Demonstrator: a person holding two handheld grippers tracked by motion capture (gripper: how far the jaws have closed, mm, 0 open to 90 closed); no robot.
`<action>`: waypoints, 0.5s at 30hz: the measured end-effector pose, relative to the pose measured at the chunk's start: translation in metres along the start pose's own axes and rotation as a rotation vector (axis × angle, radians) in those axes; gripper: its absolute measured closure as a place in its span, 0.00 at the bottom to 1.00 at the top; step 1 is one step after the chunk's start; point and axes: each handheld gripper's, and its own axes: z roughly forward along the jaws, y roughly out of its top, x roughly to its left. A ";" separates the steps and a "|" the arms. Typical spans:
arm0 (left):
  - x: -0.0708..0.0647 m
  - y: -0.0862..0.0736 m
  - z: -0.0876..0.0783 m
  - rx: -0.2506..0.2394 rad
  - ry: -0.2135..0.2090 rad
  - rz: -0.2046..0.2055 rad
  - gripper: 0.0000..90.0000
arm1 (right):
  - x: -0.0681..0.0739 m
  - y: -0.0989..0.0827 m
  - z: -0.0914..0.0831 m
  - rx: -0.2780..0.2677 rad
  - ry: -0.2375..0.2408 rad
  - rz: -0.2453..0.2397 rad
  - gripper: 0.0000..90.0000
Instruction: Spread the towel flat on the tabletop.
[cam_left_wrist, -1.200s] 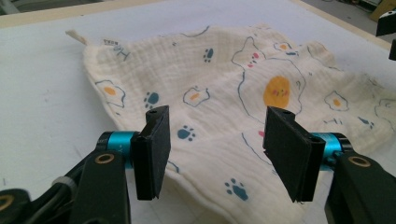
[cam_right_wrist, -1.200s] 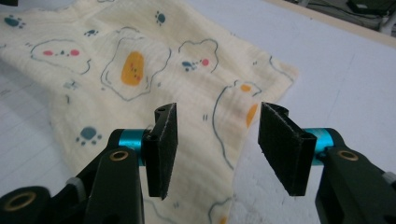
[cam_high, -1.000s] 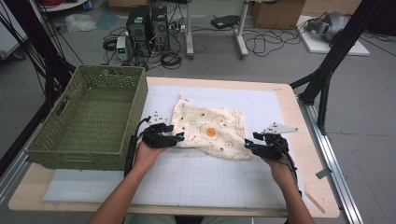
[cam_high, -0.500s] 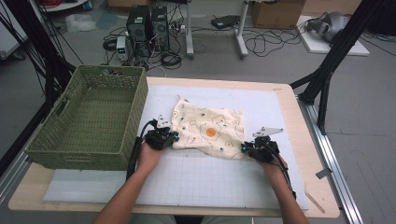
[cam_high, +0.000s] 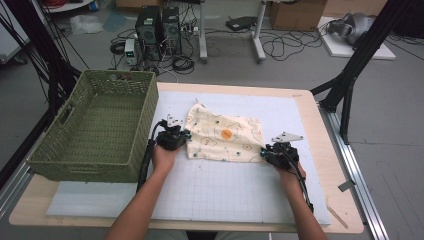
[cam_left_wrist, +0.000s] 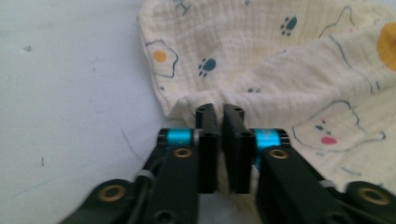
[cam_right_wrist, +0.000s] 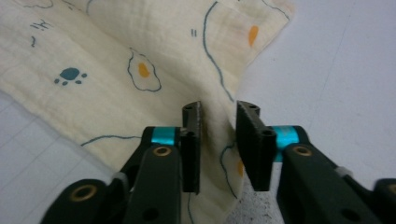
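Observation:
A cream cloth (cam_high: 225, 135) printed with paw marks and fried eggs lies spread on the white gridded mat (cam_high: 225, 190). My left gripper (cam_high: 184, 136) is at its near left corner. In the left gripper view the jaws (cam_left_wrist: 218, 108) stand a narrow slit apart and have just been opening; the cloth (cam_left_wrist: 280, 70) corner bunches at their tips. My right gripper (cam_high: 263, 151) is at the near right corner. Its jaws (cam_right_wrist: 218, 106) have also just been opening, and a raised fold of the cloth (cam_right_wrist: 116, 46) stands in the gap without being squeezed.
A green woven basket (cam_high: 85, 167) stands empty at the left of the table, close beside my left hand. The mat reaches toward the wooden table edge (cam_high: 340, 220) at the front right. Computers and cables lie on the floor beyond the table.
The cloth was crumpled and skewed; now it lies flatter and squarer. Both hands have shifted slightly while staying at its near corners.

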 end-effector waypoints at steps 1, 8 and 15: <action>0.001 0.001 -0.002 0.000 0.003 -0.015 0.76 | -0.001 0.000 -0.002 -0.014 0.002 -0.002 0.73; -0.004 -0.002 -0.029 -0.019 -0.055 0.062 0.60 | -0.003 0.000 -0.018 -0.065 0.041 -0.029 0.62; -0.023 -0.018 -0.036 0.035 -0.110 0.164 0.62 | 0.001 -0.001 -0.030 -0.073 0.068 -0.023 0.57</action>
